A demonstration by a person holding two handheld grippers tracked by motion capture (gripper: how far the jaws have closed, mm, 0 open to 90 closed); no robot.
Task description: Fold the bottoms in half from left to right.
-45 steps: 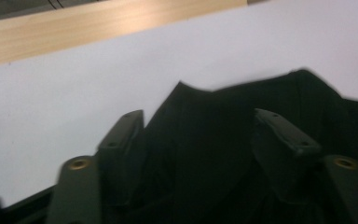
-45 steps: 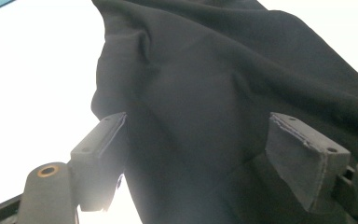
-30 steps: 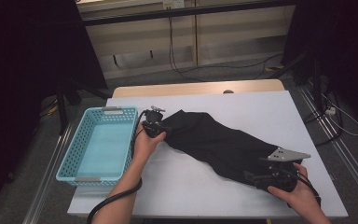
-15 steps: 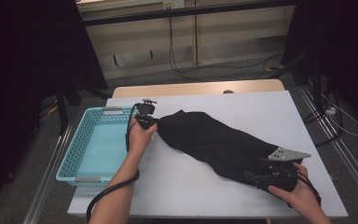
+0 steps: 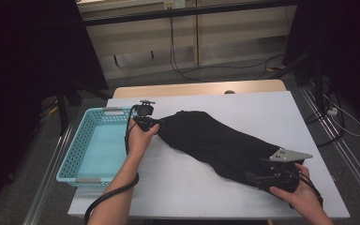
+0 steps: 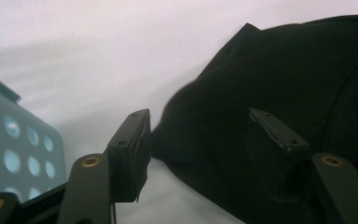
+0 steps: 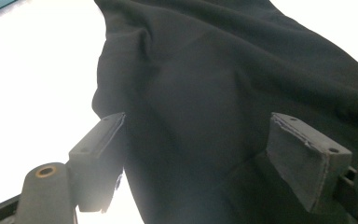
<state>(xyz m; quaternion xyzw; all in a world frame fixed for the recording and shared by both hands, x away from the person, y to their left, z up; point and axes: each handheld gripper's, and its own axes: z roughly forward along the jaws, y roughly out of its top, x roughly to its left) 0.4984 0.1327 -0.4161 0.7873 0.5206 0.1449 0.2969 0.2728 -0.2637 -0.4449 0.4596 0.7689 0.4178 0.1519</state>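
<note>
Garments: one black cloth (image 5: 220, 143), spread in a long diagonal strip across the white table (image 5: 262, 108), from beside the basket down toward the near right corner; it also shows in the left gripper view (image 6: 279, 93) and in the right gripper view (image 7: 223, 93)
Baskets: one light blue perforated basket (image 5: 77, 157) at the left edge of the table, nothing in it
Grippers: two, one in each hand
Left gripper (image 5: 146, 123): at the cloth's upper left end, just beside the basket; its jaws have just been opening and stand partly apart, a rounded fold of the cloth lies between them, and the pads do not press on it
Right gripper (image 5: 273, 177): at the cloth's lower right end, near the table's front edge, with its grey three-cornered plate on top; jaws stand wide, with the cloth bunched between them, and I cannot tell whether the pads grip it
Hands: two, forearms coming in from the bottom of the high view
Cables: one black cable (image 5: 108, 201) trailing from the left gripper along the forearm
</note>
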